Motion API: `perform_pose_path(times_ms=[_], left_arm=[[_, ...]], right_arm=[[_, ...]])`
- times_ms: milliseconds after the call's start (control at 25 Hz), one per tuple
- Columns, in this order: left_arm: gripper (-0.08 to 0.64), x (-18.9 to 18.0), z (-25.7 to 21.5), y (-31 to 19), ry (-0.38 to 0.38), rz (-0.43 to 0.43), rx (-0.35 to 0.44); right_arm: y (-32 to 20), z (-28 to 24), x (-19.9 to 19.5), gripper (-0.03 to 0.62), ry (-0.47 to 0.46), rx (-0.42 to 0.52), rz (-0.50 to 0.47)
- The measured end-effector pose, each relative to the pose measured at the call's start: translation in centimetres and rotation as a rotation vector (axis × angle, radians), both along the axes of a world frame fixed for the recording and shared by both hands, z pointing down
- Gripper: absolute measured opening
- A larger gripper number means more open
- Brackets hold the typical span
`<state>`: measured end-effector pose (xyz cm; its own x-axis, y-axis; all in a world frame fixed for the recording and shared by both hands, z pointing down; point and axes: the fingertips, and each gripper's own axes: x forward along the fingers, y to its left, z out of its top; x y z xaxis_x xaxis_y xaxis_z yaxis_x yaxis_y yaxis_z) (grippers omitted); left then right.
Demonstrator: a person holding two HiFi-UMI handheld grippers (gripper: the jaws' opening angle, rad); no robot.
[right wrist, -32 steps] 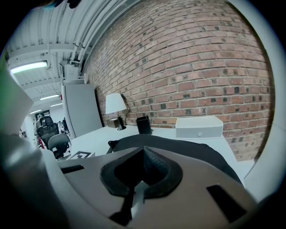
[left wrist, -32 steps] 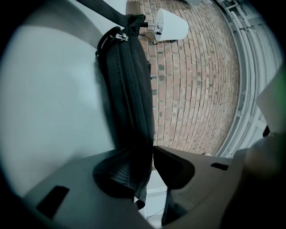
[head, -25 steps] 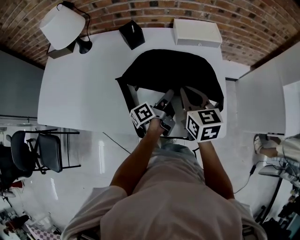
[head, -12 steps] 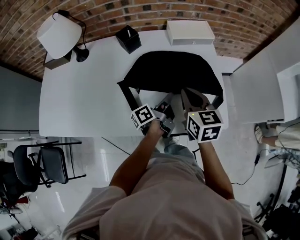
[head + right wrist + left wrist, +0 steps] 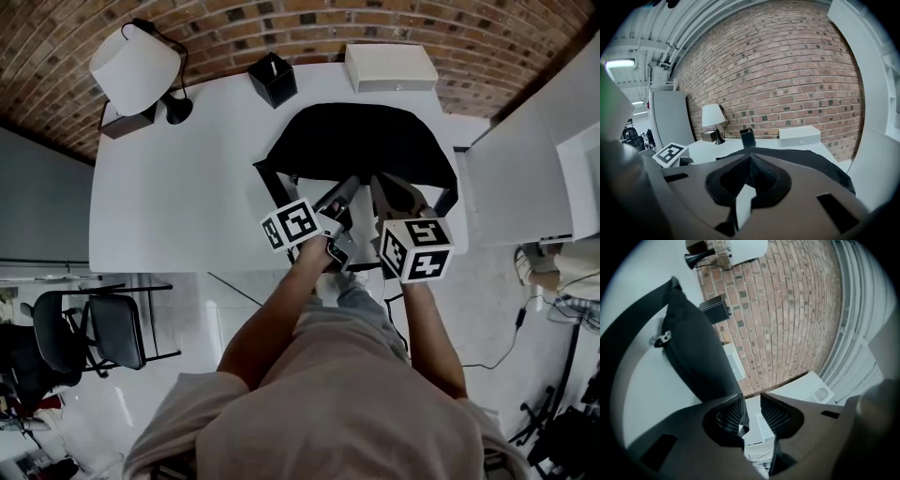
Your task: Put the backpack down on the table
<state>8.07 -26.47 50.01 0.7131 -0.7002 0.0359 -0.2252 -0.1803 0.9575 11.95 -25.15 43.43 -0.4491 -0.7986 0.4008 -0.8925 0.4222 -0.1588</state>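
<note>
The black backpack point(image 5: 361, 141) lies flat on the white table point(image 5: 187, 187), near its right end, with a strap point(image 5: 267, 183) trailing toward the front edge. My left gripper point(image 5: 341, 192) hovers over the bag's near edge. In the left gripper view its jaws point(image 5: 751, 401) stand a narrow gap apart, with the backpack point(image 5: 693, 357) off to the left and a scrap of black fabric beside the left jaw. My right gripper point(image 5: 394, 192) sits just right of it, over the bag's front edge. Its jaws point(image 5: 750, 159) meet at the tips with nothing between them, and the backpack point(image 5: 806, 161) lies beyond.
A white-shaded lamp point(image 5: 136, 66) stands at the table's far left corner. A black box point(image 5: 273, 79) and a white box point(image 5: 390, 66) sit along the brick wall. A white cabinet point(image 5: 525, 159) stands to the right, and a black chair point(image 5: 89, 333) on the floor at left.
The left gripper has lifted a little and tilted near the bag's front edge. The right gripper has barely moved. The backpack stays on the table.
</note>
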Motion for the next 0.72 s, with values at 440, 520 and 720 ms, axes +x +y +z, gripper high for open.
perform_pose_path(times_ms=[440,520,720], left_arm=[[0.1,-5.0,-9.6,-1.3,-0.371,-0.024,0.286],[0.098,-5.5,-11.0,-1.0,-0.455,-0.017,0.351],[0.068,-6.0,-13.4,-0.1,-0.62,0.016,0.48]], right_arm=[[-0.2,-4.6,-3.1,0.002,-0.009,0.086,0.004],[-0.1,-5.4,-3.6,0.002,-0.008,0.1,0.005],[0.2,-6.8,-5.1,0.002,-0.002,0.135,0.006]])
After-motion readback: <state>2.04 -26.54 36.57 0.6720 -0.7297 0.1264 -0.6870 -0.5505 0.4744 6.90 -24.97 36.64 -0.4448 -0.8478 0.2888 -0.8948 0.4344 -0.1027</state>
